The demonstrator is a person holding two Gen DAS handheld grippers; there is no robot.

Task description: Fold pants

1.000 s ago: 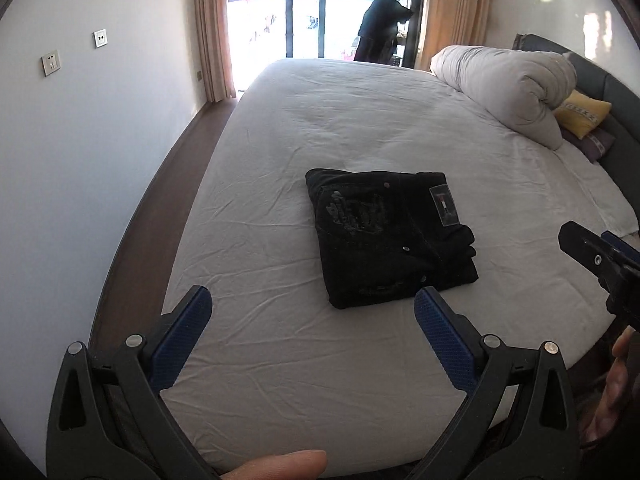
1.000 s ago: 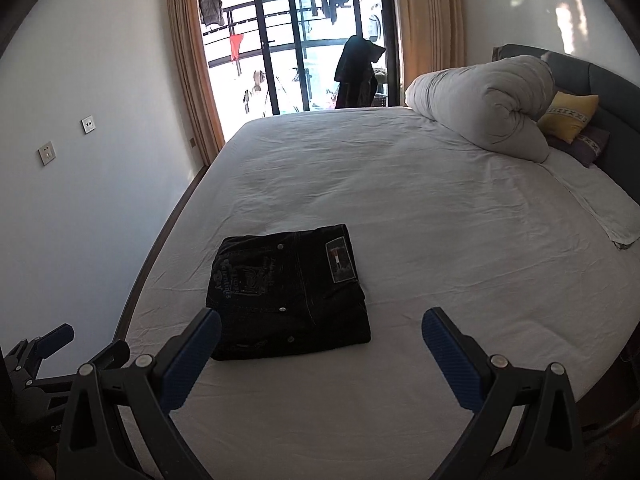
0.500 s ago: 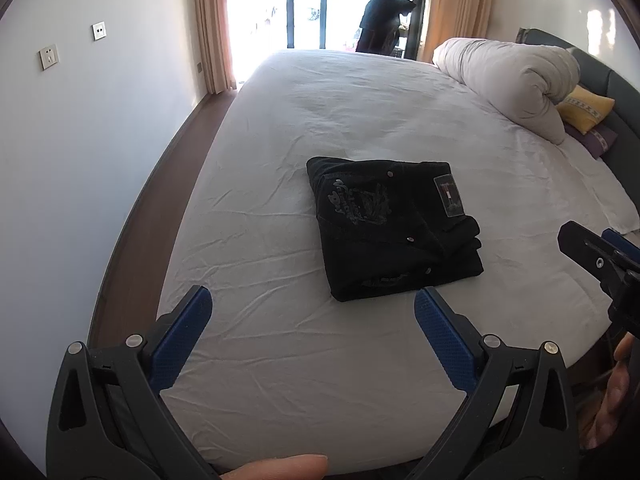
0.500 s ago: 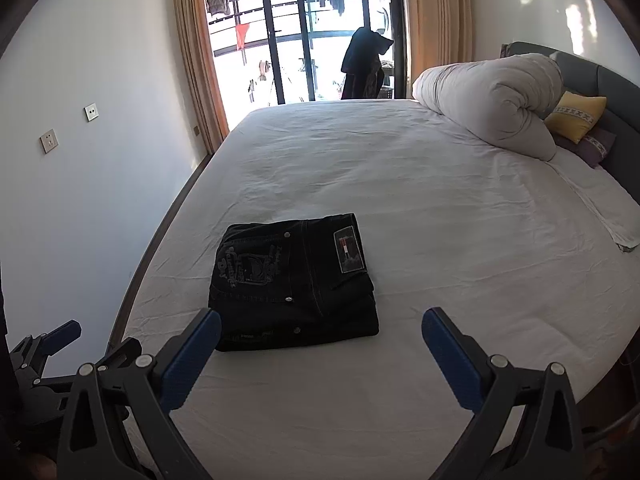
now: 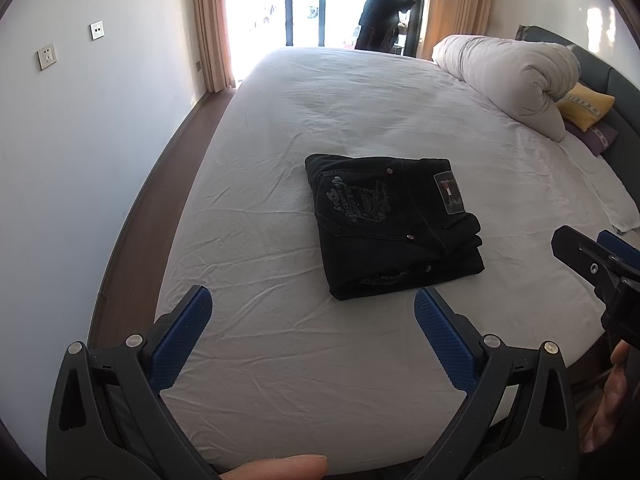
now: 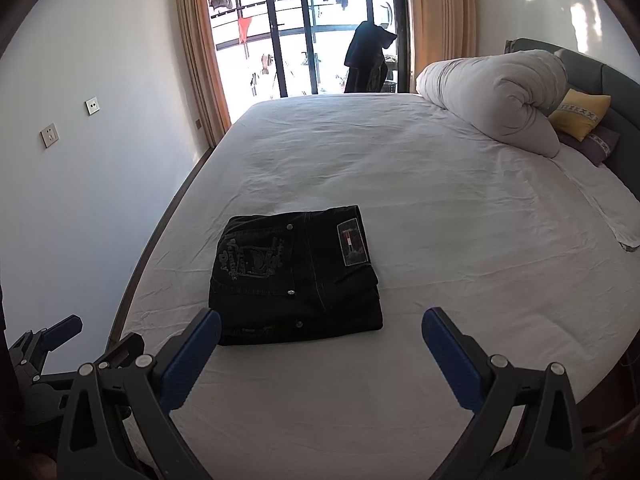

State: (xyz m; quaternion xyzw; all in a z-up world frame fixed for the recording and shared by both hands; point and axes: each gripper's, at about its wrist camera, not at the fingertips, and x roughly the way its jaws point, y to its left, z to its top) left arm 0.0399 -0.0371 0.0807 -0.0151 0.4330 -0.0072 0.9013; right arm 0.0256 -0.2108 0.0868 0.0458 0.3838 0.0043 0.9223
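Observation:
Black pants [image 5: 392,224] lie folded into a compact rectangle on the white bed sheet [image 5: 360,112], back pocket print and label patch facing up. They also show in the right wrist view [image 6: 296,276]. My left gripper [image 5: 312,300] is open and empty, held near the bed's front edge, just short of the pants. My right gripper [image 6: 320,320] is open and empty, also in front of the pants, nearer their front right corner. The right gripper shows at the right edge of the left wrist view [image 5: 600,256].
A rolled grey duvet [image 6: 496,96] and a yellow pillow [image 6: 580,114] lie at the bed's far right by the dark headboard. A wall and a strip of wooden floor [image 5: 132,232] run along the left. A glass balcony door [image 6: 312,40] with curtains is behind.
Both grippers have drawn back slightly and tilted, so the pants sit a little higher and further away in both views. The pants have not moved. Both grippers stay open.

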